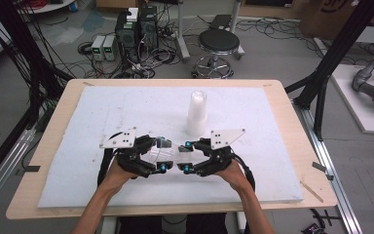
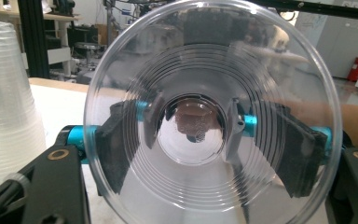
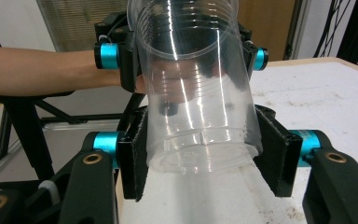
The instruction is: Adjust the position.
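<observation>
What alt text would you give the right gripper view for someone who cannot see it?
A clear plastic cup lies on its side, clamped near its base between the right gripper's black jaws, while the left gripper grips its rim end. Below lies a white mat.

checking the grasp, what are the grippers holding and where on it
Both hold one clear plastic cup lying sideways: the right gripper clamps its base end, the left gripper its rim end.

The cup is made of clear, glossy plastic, ribbed in fine rings. The stack of cups is of cloudier, translucent plastic. The table is edged in pale, matt wood and is covered by a white, fibrous, matt pad, which is flecked with specks.
</observation>
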